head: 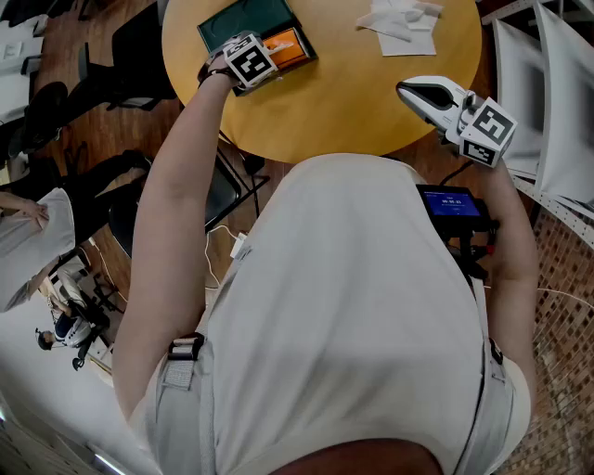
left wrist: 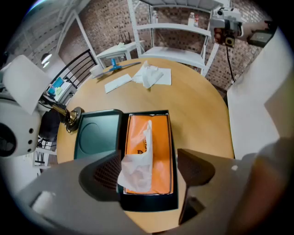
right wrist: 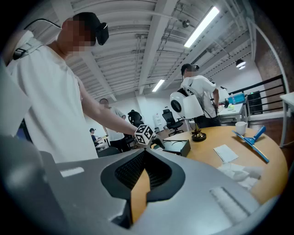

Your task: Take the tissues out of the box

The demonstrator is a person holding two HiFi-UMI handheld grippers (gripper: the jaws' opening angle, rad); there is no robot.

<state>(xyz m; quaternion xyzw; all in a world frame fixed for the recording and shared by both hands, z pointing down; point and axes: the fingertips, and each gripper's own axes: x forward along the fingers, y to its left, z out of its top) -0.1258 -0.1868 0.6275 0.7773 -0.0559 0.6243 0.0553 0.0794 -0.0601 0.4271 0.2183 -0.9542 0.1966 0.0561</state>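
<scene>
A dark green box lies open on the round wooden table, its lid flipped to the left. Inside is an orange tissue pack with a white tissue sticking up from its slot. My left gripper hovers over the box's near end, jaws wide open, with the tissue standing between them close to the left pad. In the head view the left gripper is over the box. My right gripper hangs above the table's near right edge, shut and empty.
Pulled-out tissues and a flat sheet lie at the table's far side, with a blue tool beyond. A brass object stands left of the lid. White shelving is behind the table. People stand behind the table in the right gripper view.
</scene>
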